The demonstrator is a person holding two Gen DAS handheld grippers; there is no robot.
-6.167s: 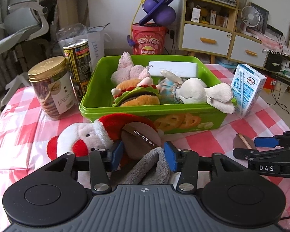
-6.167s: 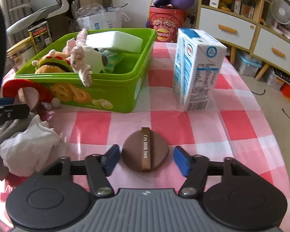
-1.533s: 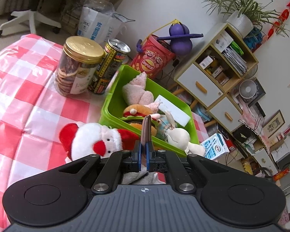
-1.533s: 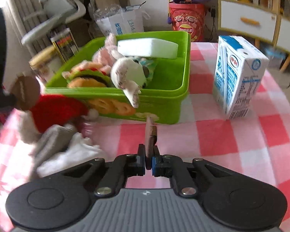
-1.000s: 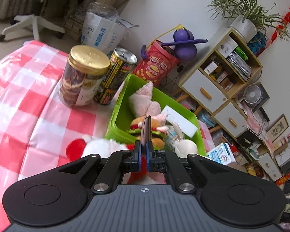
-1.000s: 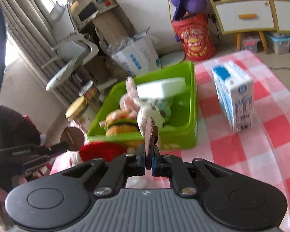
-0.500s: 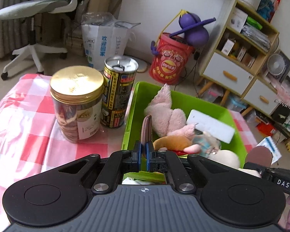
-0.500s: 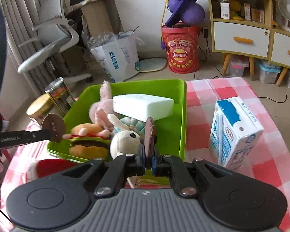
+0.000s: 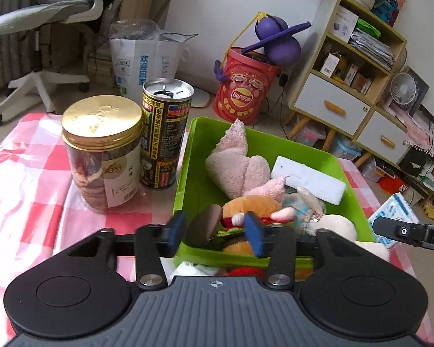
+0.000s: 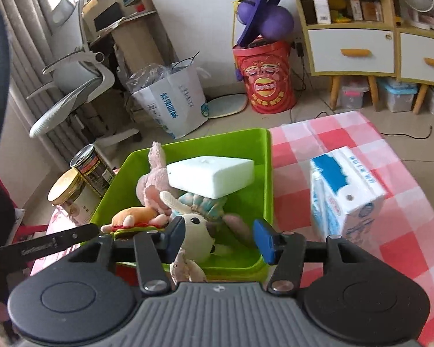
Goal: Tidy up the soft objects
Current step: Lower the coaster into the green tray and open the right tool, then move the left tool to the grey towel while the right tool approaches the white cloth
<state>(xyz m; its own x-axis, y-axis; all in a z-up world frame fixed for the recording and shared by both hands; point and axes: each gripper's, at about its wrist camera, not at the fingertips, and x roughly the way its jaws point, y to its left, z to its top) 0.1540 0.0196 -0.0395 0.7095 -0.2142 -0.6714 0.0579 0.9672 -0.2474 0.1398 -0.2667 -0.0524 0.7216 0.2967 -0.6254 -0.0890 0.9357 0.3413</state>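
Note:
My left gripper hangs over the near left corner of the green bin, its jaws opening. A brown round cushion tilts loose between them, clear of the pads. My right gripper is above the bin's near side, jaws also opening. A blurred brownish shape lies between them beside the white bunny toy. The bin also holds a pink plush rabbit, a hamburger plush and a white sponge block.
A gold-lidded cookie jar and a black can stand left of the bin on the red-checked cloth. A milk carton stands to its right. Red and white plush lies below the bin's front wall. Shelves and a chair are behind.
Both grippers were shut on thin brown cushions held upright. Now both stand open, and the left cushion has tipped loose over the bin. The right gripper has moved in over the bin.

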